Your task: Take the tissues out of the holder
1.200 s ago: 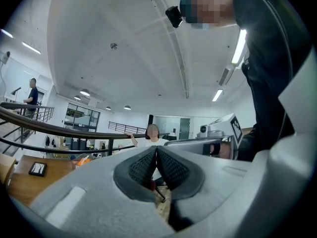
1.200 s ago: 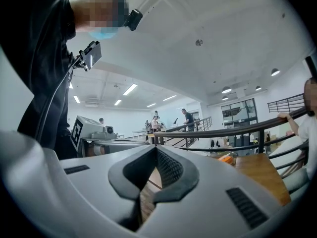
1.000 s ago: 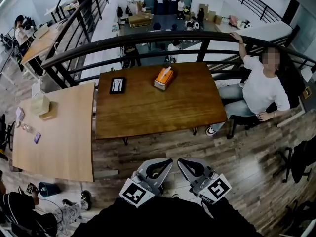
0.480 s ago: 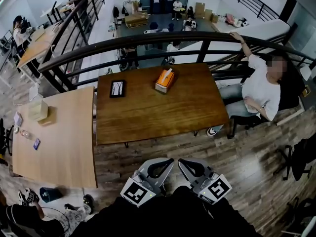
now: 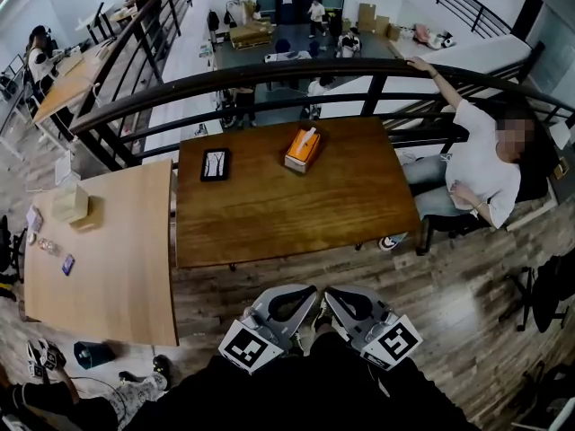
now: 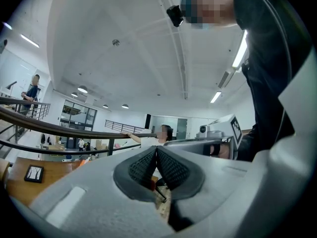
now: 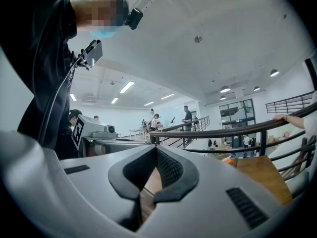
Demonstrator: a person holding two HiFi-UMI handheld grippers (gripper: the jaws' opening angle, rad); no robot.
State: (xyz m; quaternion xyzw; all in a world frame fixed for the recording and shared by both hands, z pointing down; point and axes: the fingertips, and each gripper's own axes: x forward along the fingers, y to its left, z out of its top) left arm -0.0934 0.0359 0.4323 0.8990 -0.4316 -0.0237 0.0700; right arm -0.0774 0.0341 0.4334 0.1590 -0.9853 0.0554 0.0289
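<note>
An orange tissue holder [image 5: 303, 149] stands at the far side of the dark wooden table [image 5: 287, 214], with a white tissue [image 5: 309, 134] poking out of its top. Both grippers hang low, close to my body and well short of the table's near edge. The left gripper [image 5: 305, 291] is shut with nothing in it, its pads meeting in the left gripper view [image 6: 156, 150]. The right gripper [image 5: 331, 292] is also shut and empty [image 7: 156, 148]. The holder shows only as a small orange spot in the left gripper view [image 6: 83, 162] and the right gripper view [image 7: 229, 161].
A black tablet-like slab [image 5: 214, 163] lies on the dark table's left part. A lighter table [image 5: 108, 259] with a box [image 5: 70, 203] adjoins on the left. A curved black railing [image 5: 269, 72] runs behind. A person [image 5: 481, 173] sits at the right, and a dark chair [image 5: 548, 290] stands beyond.
The table and holder have slid slightly lower in the head view as I move toward them. Both grippers stay shut and side by side. The seated person has shifted an arm.
</note>
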